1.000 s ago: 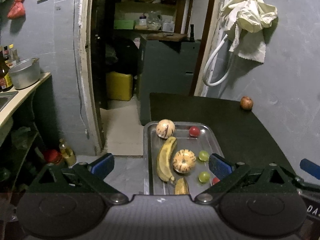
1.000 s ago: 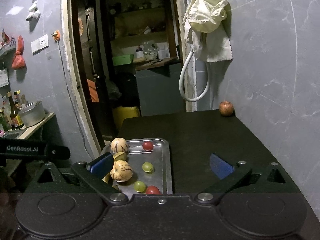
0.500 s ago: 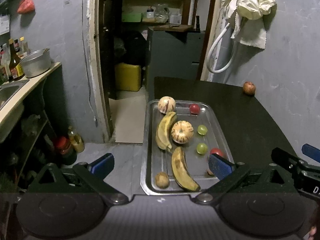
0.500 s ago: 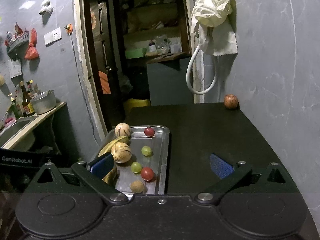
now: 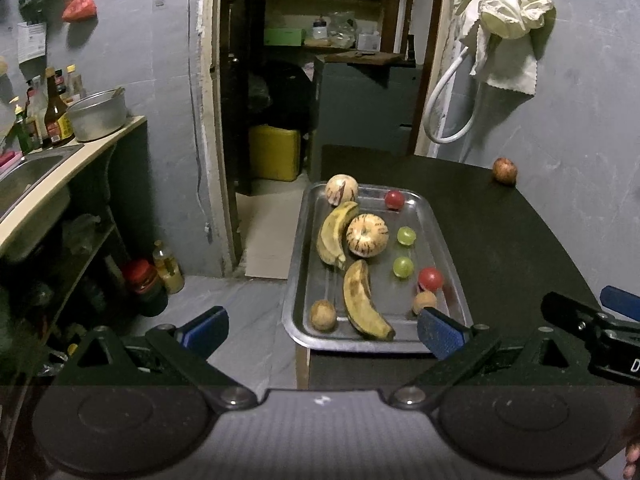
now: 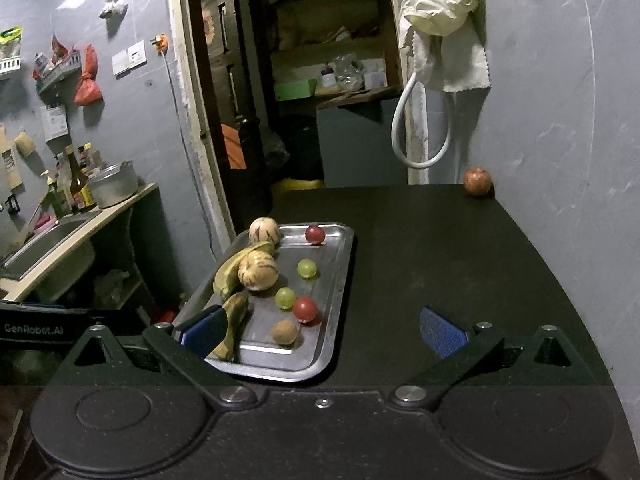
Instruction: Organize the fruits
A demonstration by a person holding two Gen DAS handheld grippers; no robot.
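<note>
Both claws have pulled back and up since the earlier pictures, so the whole metal tray (image 5: 298, 280) now shows in the left wrist view, where before its near part was hidden.

This tray lies at the left edge of the dark desk (image 5: 500, 240), and its near left corner hangs a little over that edge. At the far left corner of the tray sits a striped round fruit (image 5: 341, 189), and near the far right corner is a small red fruit (image 5: 394, 199). A yellow banana (image 5: 335, 232) lies along the left side, touching a second striped fruit (image 5: 367, 235) just beside it. To the right of these are two green grapes (image 5: 406, 236), one nearer than the other. A second banana (image 5: 362, 300) lies toward the near edge of the tray. A brown round fruit (image 5: 323, 315) is at its left, close to the near left corner. Another red fruit (image 5: 430, 279) and a second brown fruit (image 5: 424, 301) are at the near right side, touching or almost touching each other.

Well apart from the tray, a reddish apple (image 6: 477, 181) rests at the far right corner of the desk, against the wall.

The left claw (image 5: 322, 330) is released and empty, above the near edge of the tray. The right claw (image 6: 322, 330) is also released and holds nothing, above the near part of the desk, its left finger in front of the tray.
</note>
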